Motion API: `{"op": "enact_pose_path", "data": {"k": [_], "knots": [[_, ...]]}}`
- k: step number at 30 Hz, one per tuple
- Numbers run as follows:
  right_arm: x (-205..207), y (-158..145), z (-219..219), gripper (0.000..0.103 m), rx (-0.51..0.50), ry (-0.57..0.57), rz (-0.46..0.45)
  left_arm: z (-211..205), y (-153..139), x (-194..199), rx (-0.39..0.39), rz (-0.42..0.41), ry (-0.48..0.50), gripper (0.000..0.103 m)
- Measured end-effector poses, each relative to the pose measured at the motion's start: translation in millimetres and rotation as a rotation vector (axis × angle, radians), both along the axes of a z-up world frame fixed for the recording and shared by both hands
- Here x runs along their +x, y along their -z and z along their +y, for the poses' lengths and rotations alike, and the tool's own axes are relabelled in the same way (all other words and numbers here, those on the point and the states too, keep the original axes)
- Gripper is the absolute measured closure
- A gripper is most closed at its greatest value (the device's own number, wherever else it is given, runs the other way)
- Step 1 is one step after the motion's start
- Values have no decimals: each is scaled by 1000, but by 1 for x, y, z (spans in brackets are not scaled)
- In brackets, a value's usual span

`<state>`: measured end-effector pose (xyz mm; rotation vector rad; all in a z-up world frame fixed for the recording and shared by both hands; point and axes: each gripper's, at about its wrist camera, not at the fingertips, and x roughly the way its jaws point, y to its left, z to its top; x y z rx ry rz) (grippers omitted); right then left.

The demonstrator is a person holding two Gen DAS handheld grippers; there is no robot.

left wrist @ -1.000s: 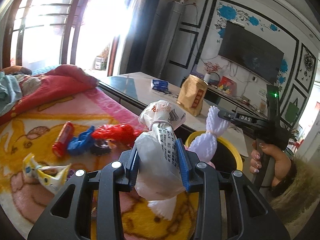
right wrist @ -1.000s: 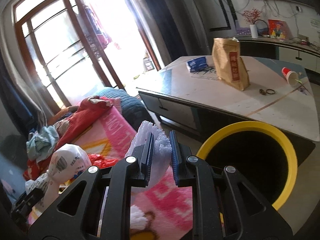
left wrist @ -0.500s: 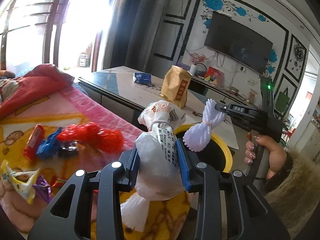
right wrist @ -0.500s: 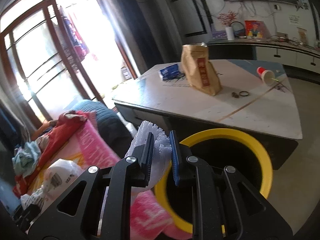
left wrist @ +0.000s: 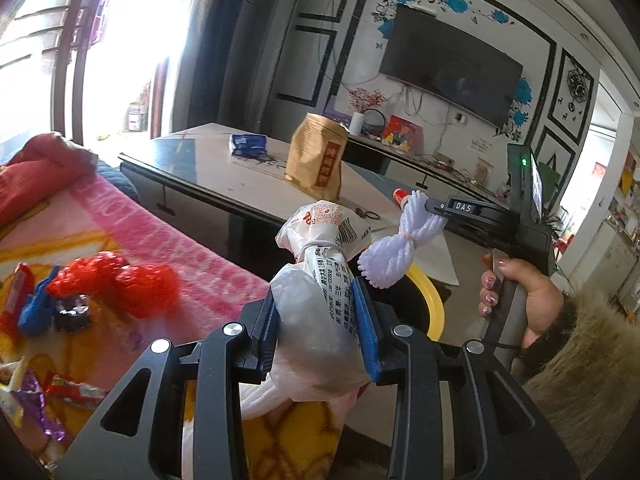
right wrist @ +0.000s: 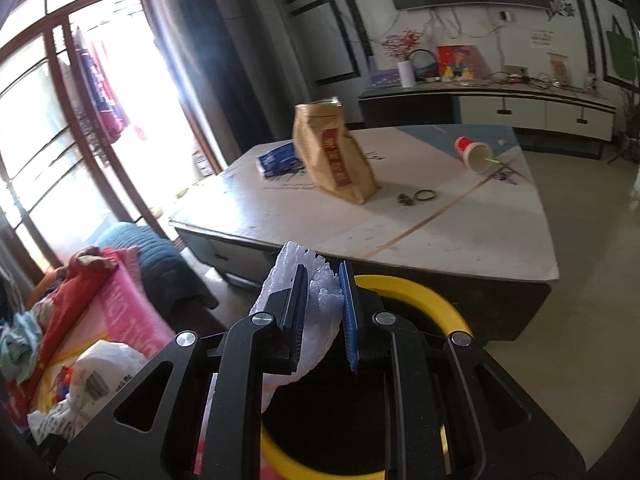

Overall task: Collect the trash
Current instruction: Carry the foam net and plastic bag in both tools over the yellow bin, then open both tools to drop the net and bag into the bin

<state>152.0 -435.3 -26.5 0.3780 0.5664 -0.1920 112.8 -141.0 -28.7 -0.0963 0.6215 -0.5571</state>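
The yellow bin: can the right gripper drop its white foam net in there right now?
Probably yes. The right gripper, shut on the white foam net, hangs over the yellow bin's open mouth, with nothing visible between them.

Knotted white plastic bag and white foam net above yellow-rimmed bin.

window: tall, glaring daylight
wall: white, blue flowers, dark TV
floor: pale tile
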Motion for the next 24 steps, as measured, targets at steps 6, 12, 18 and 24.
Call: {"op": "enact_pose_path", "data": {"k": [6, 12, 18, 24], "knots": [[-1, 8, -20, 92, -35, 64, 16, -23, 8, 12, 10, 16, 31, 70], [0, 19, -33, 92, -65, 100, 46, -47, 19, 25, 31, 33, 53, 70], [2, 28, -37, 91, -96, 110, 79, -65, 27, 36, 60, 49, 71, 70], [6, 40, -43, 87, -79, 106, 120, -79, 35, 47, 72, 63, 62, 67]]}}
